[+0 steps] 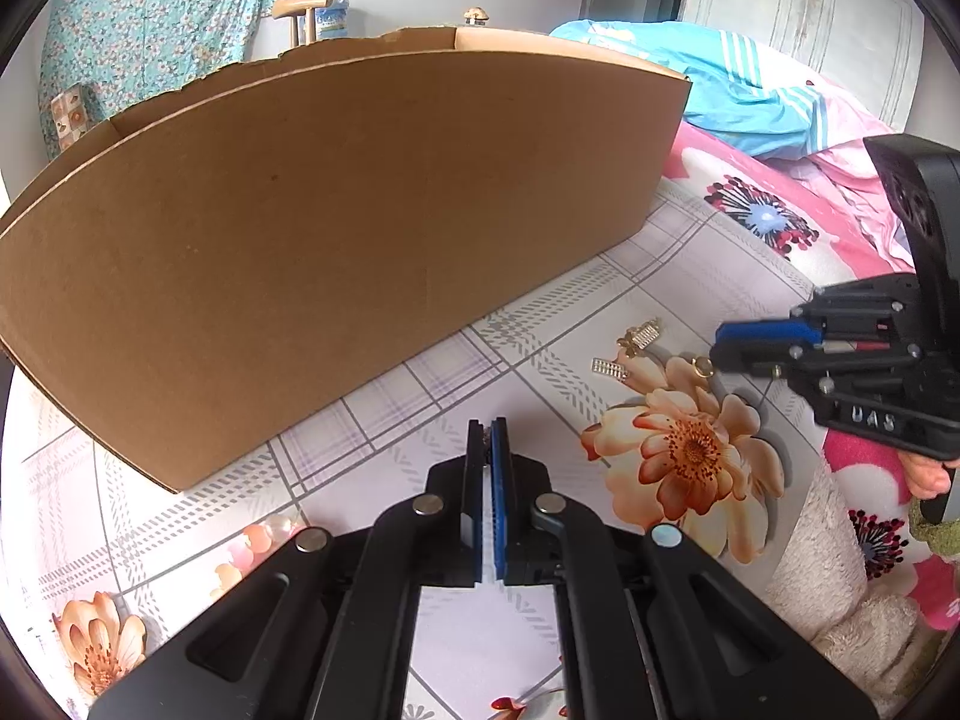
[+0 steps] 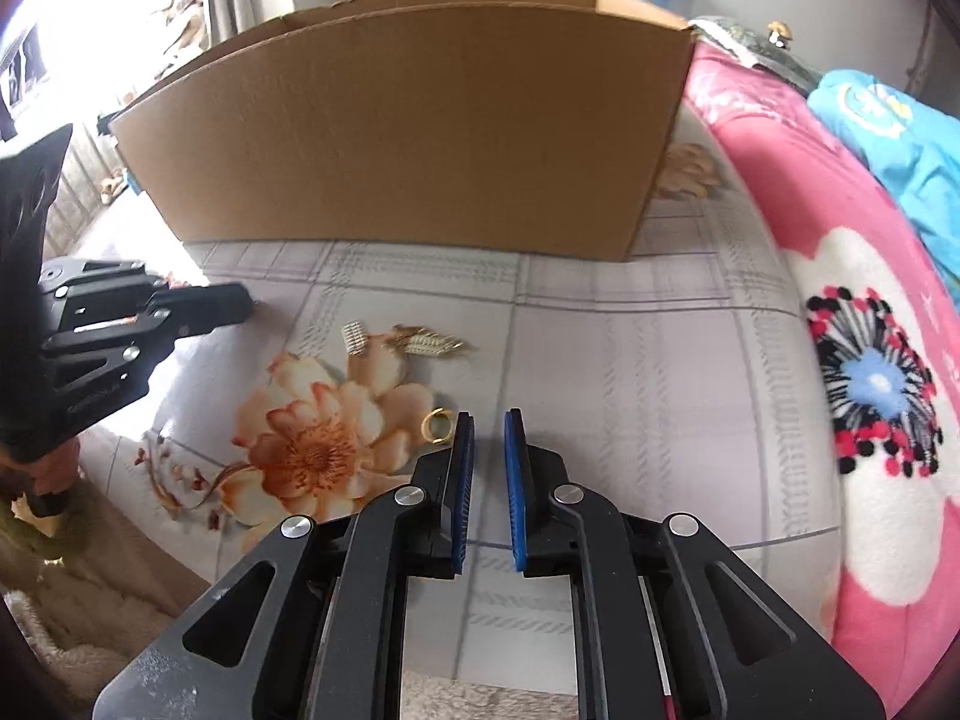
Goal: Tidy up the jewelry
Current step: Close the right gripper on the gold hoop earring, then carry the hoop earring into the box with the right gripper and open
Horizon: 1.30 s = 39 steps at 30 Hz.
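A gold ring (image 2: 441,425) lies on the flowered sheet just left of my right gripper's (image 2: 487,420) left fingertip; the jaws stand a small gap apart and hold nothing. The ring also shows in the left wrist view (image 1: 702,366) by the right gripper's tip (image 1: 723,351). A small rhinestone bar earring (image 1: 609,369) (image 2: 354,337) and a gold rhinestone earring (image 1: 641,337) (image 2: 427,341) lie beyond it. My left gripper (image 1: 487,429) is shut, with a tiny sparkly piece pinched at its tips; what it is cannot be told. It also shows in the right wrist view (image 2: 240,306).
A large open cardboard box (image 1: 336,228) (image 2: 414,138) stands on the bed behind the jewelry. A pink flowered blanket (image 2: 852,360) and blue clothing (image 1: 738,90) lie to the right. A fluffy beige cloth (image 2: 72,600) lies at the bed's near edge.
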{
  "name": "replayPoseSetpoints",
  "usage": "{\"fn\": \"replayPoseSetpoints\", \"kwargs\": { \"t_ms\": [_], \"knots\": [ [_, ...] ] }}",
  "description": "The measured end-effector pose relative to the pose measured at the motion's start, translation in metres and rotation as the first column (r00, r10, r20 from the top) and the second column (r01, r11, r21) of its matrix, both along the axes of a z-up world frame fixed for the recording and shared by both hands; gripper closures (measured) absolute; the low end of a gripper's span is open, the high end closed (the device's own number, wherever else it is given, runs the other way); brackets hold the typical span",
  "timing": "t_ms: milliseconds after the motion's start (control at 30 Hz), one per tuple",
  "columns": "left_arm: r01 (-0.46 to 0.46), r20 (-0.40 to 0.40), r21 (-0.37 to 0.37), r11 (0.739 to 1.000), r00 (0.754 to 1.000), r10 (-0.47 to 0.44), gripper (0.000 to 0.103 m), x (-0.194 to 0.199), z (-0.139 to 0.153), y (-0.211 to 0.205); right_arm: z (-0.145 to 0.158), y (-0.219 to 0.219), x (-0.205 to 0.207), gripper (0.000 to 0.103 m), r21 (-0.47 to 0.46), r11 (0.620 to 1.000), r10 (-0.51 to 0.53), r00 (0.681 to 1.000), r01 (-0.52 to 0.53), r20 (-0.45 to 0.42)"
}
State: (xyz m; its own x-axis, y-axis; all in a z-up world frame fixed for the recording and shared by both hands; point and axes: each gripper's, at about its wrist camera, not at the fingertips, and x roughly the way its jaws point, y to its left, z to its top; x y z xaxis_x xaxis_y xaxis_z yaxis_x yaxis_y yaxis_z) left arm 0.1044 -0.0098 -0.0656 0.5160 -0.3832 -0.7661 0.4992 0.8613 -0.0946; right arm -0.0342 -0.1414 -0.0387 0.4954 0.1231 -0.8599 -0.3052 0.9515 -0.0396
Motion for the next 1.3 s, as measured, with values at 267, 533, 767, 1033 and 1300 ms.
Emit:
{"fn": "replayPoseSetpoints", "kwargs": {
  "t_ms": [267, 533, 767, 1033, 1300],
  "knots": [
    [-0.006, -0.002, -0.005, 1.0, 1.0, 0.006, 0.101, 0.002, 0.001, 0.004, 0.008, 0.009, -0.002, 0.089, 0.101, 0.993, 0.063, 0.998, -0.061, -0.014],
    [0.009, 0.0, 0.005, 1.0, 1.0, -0.009, 0.101, 0.002, 0.001, 0.005, 0.015, 0.006, 0.006, 0.067, -0.024, 0.947, 0.319, 0.948, -0.319, -0.005],
    [0.014, 0.002, 0.012, 1.0, 1.0, -0.014, 0.101, 0.002, 0.0, 0.004, 0.006, 0.006, 0.026, 0.072, 0.008, 0.853, 0.517, 0.845, -0.521, -0.136],
    [0.011, 0.006, 0.012, 1.0, 1.0, -0.011, 0.101, 0.002, 0.0, 0.003, 0.008, 0.005, 0.044, 0.09, -0.018, 0.784, 0.606, 0.771, -0.621, -0.198],
    [0.014, 0.013, 0.02, 1.0, 1.0, -0.014, 0.101, 0.002, 0.0, 0.002, 0.01, 0.008, 0.045, 0.095, -0.025, 0.759, 0.633, 0.747, -0.65, -0.201]
  ]
}}
